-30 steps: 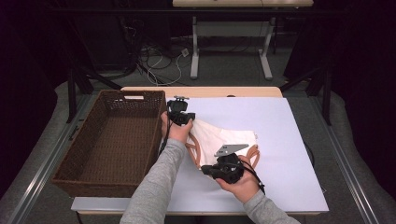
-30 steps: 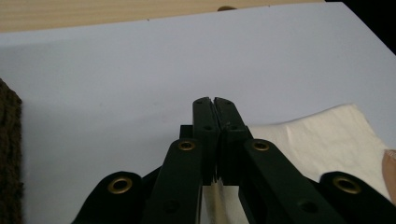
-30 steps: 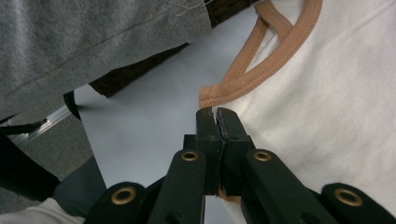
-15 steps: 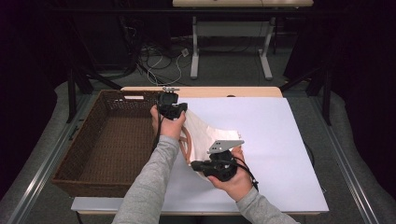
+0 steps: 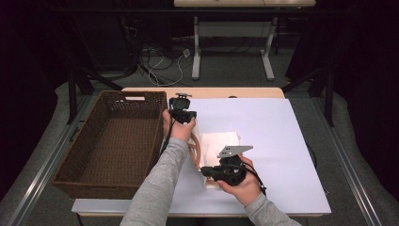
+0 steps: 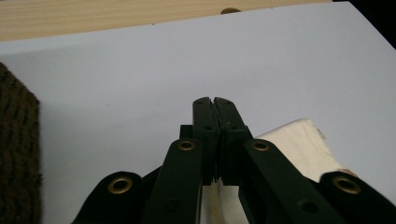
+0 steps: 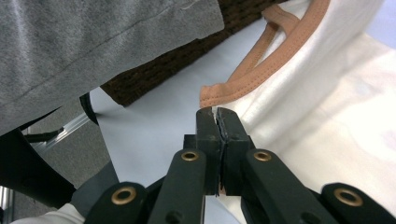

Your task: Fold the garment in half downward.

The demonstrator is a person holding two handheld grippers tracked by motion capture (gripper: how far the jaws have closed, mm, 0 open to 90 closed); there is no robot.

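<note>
Both of your hands have carried the cloth further toward the basket side of the table since the earlier pictures, and the cloth now lies flatter and more folded on the white table top (image 5: 282,141).

Starting at the left, the wicker basket (image 5: 113,141) sits where it was, with nothing in it. Just beside its right wall, your left gripper (image 5: 182,114) has its jaws pressed together on the far edge of the cream cloth (image 5: 219,141); a sliver of fabric shows between them in the left gripper view. Nearer to you, the orange-trimmed strap (image 7: 261,70) loops off the cloth's left side. Your right gripper (image 5: 207,172) is clamped on the near corner, right beside that trim.

With both corners pinched and the cloth lying doubled, you look to be mid-fold, though the basket may be its destination.
</note>
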